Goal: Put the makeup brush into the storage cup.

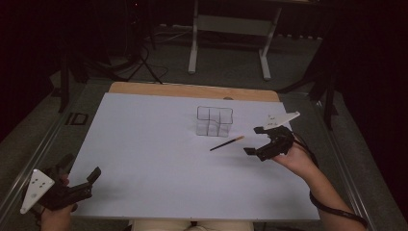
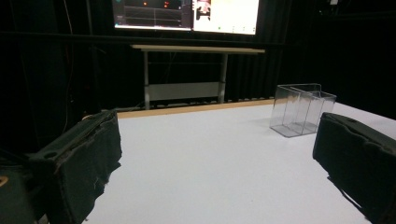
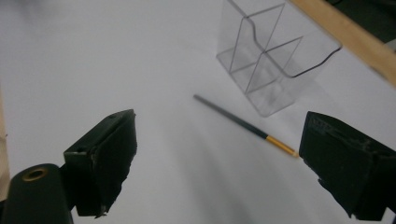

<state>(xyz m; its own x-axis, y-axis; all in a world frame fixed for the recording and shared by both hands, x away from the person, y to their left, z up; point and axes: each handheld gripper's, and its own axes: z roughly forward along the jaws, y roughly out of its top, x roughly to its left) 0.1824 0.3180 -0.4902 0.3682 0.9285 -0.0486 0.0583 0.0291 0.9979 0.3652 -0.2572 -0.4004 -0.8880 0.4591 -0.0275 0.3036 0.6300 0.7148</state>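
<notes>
A thin dark pencil with a yellow-orange end [image 1: 226,143] lies flat on the white table surface [image 1: 159,159], toward the right of its middle. It rests slantwise, the dark tip pointing toward the person's side and the coloured end toward the far right. In the right gripper view the pencil [image 3: 245,126] runs across the sheet between the two jaws and farther off, with nothing touching it.

Just beyond the pencil stands a clear plastic organizer [image 1: 214,121], upright, divided by thin walls into several compartments, near the pencil but apart from it. The same organizer [image 3: 275,60] sits close above the pencil in the right gripper view, and it shows at the far right of the sheet in the left gripper view [image 2: 301,109].

The right gripper [image 1: 255,142] hovers just right of the pencil's coloured end, held in the person's right hand [image 1: 298,159], its jaws spread wide and holding nothing. A grey three-cornered plate sits on top of it.

The left gripper [image 1: 94,174] is well apart from the pencil, at the near left corner of the table, held in the left hand [image 1: 55,216]. Its jaws also stand wide apart and empty.

A wooden edge [image 1: 192,90] borders the far side of the table, and beyond it a pale metal stand [image 1: 231,29] rises from the floor.
</notes>
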